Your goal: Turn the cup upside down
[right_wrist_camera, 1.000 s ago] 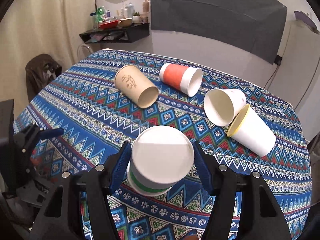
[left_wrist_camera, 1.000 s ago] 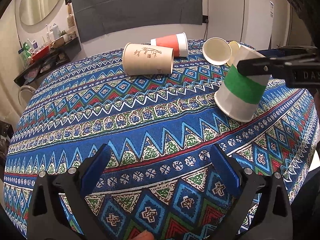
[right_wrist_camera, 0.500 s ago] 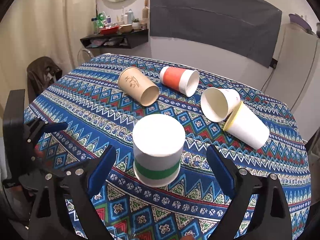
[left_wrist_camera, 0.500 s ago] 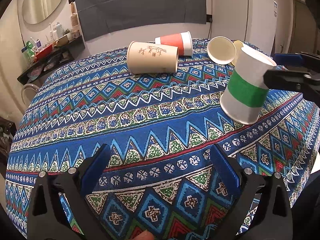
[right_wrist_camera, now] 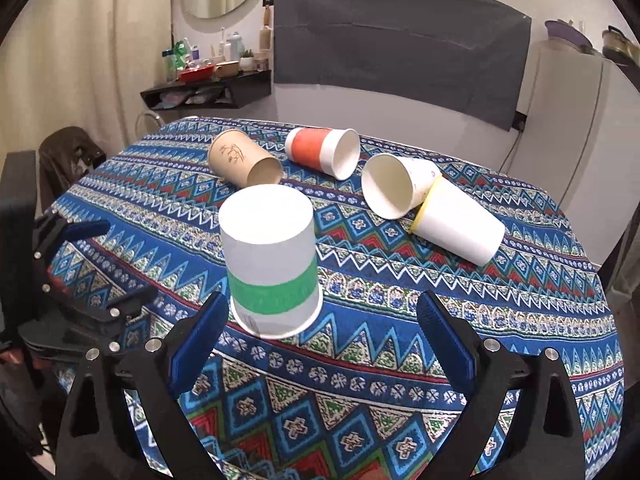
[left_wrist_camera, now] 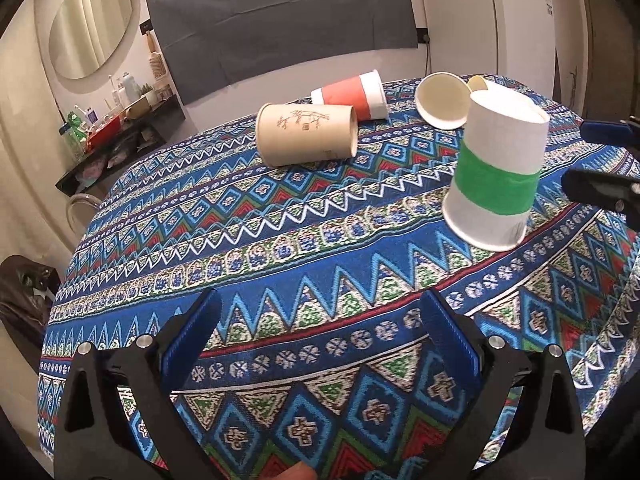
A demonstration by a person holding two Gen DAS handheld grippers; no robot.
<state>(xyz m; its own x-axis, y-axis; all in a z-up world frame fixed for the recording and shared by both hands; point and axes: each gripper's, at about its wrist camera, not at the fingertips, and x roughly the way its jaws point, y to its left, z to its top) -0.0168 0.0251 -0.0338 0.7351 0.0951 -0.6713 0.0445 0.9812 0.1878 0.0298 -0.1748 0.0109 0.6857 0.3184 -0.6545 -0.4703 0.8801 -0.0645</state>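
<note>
Green-banded cup (right_wrist_camera: 272, 272) stands mouth-down on counter (right_wrist_camera: 500, 320), flip apparently done, so right tongs (right_wrist_camera: 322, 332) and left tongs (left_wrist_camera: 320, 328) gape apart, empty.

yellow-rimmed cup (left_wrist_camera: 478, 83) mostly hidden (behind white cups), shelf clutter (right_wrist_camera: 208, 66) indistinct

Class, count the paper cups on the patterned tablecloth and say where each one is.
5. The green-banded cup stands upside down nearest the right gripper. Lying on their sides behind: the brown cup, the orange cup, the plain white cup and the yellow-rimmed cup. None seems hidden.
</note>
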